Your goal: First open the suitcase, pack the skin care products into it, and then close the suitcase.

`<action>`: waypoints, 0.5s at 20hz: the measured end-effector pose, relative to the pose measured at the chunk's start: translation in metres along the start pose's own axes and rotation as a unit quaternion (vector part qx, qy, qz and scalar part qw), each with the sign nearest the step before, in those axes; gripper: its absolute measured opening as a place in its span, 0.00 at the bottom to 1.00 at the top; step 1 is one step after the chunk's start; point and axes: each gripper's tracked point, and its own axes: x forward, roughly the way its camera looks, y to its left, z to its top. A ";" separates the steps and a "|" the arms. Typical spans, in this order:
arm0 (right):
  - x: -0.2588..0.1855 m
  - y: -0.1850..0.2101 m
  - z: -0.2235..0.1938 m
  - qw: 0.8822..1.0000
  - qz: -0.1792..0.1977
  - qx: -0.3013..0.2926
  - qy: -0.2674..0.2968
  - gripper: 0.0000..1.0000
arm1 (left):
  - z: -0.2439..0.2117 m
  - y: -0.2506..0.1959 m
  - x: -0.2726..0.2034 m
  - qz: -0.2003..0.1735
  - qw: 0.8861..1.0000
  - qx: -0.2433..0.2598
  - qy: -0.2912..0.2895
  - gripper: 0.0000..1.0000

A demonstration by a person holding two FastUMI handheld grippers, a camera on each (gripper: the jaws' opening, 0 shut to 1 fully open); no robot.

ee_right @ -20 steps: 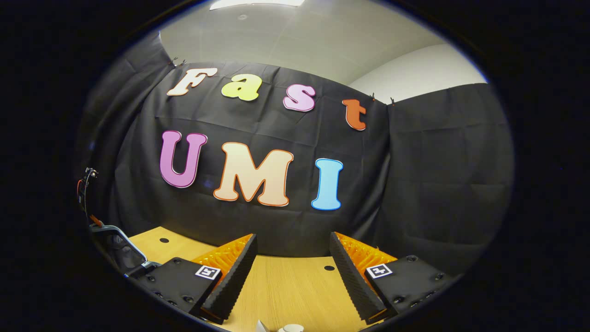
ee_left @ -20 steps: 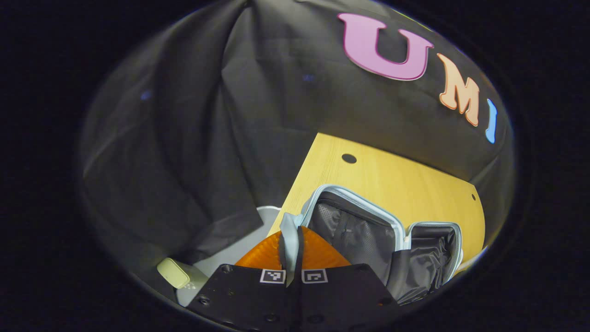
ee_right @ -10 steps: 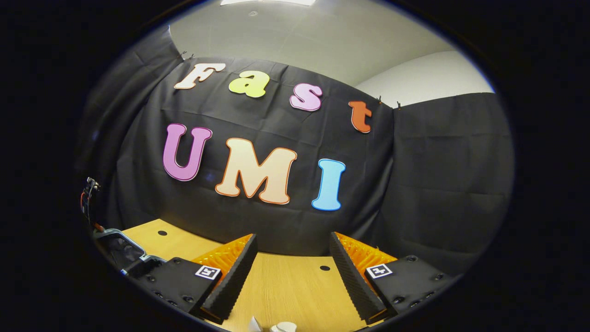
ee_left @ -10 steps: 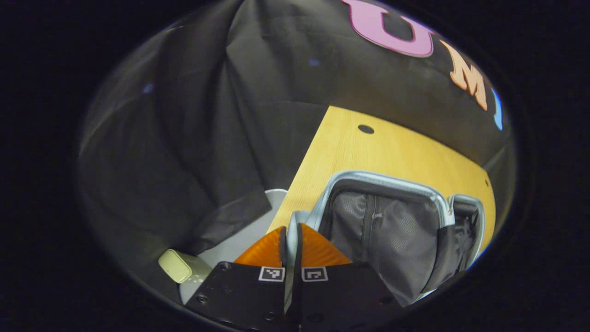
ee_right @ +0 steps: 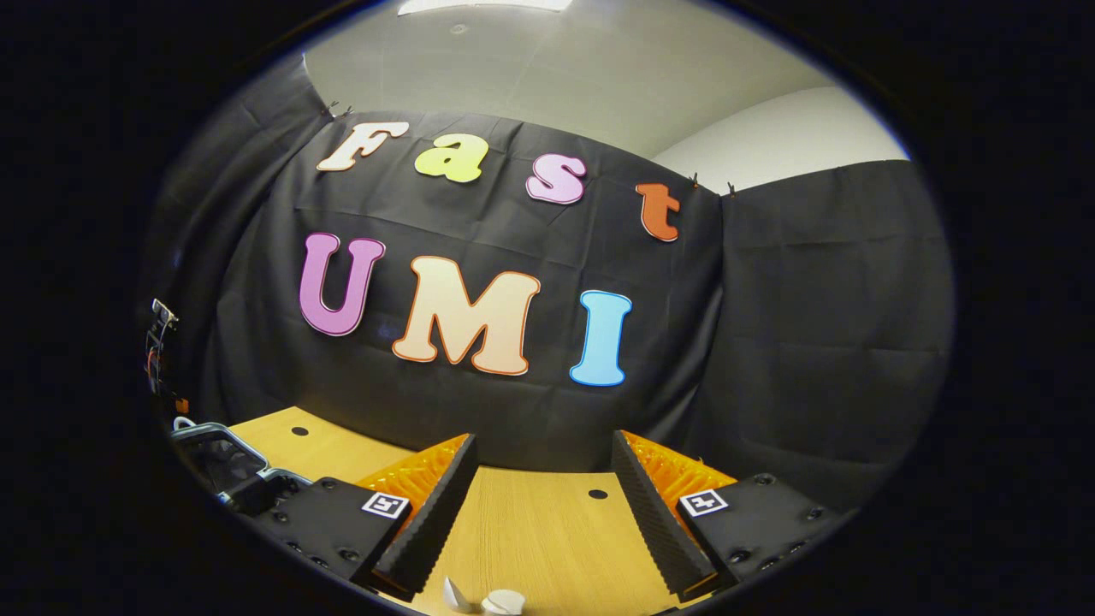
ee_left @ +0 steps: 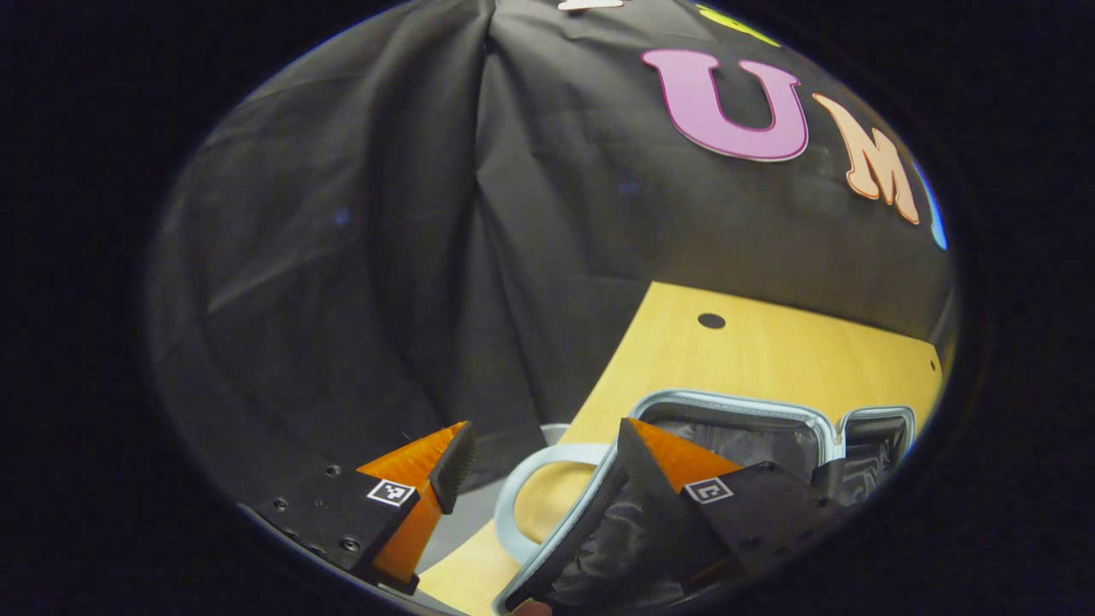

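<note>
Left gripper view: the left claw (ee_left: 539,449) stands wide, holding nothing. Its two fingers are well apart, and between them shows the pale blue loop handle (ee_left: 522,479) of the suitcase, lying over the edge of the light wooden counter (ee_left: 770,359). The right-hand finger (ee_left: 659,462) sits just over the near rim of the pale blue hard-shell suitcase with dark grey fabric lining (ee_left: 736,432). The suitcase lies open on the counter, both lined halves facing up, the second half further right near the counter's edge. A dark round hole (ee_left: 711,321) marks the counter beyond the suitcase.

Right gripper view: at the far left, part of the open suitcase (ee_right: 214,449) shows on the counter (ee_right: 530,530). The right claw (ee_right: 543,505) stands wide and empty above bare wood. Below it, at the bottom edge, a small white rounded cap (ee_right: 503,601) and a white pointed object (ee_right: 453,595) show on the counter; what they are cannot be told.
</note>
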 end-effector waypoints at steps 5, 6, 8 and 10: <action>0.007 -0.034 -0.001 1.000 0.016 0.024 -0.012 0.98 | 0.057 -0.048 -0.077 -0.006 0.997 -0.003 -0.083 0.99; 0.009 -0.040 -0.002 0.999 0.021 0.029 -0.012 1.00 | 0.069 -0.064 -0.095 -0.018 0.995 -0.003 -0.098 0.96; 0.012 -0.055 -0.006 0.999 0.027 0.044 -0.013 0.98 | 0.088 -0.101 -0.128 -0.044 0.991 -0.006 -0.123 0.97; 0.014 -0.066 -0.012 0.998 0.033 0.059 -0.012 1.00 | 0.105 -0.144 -0.160 -0.074 0.986 0.000 -0.147 0.99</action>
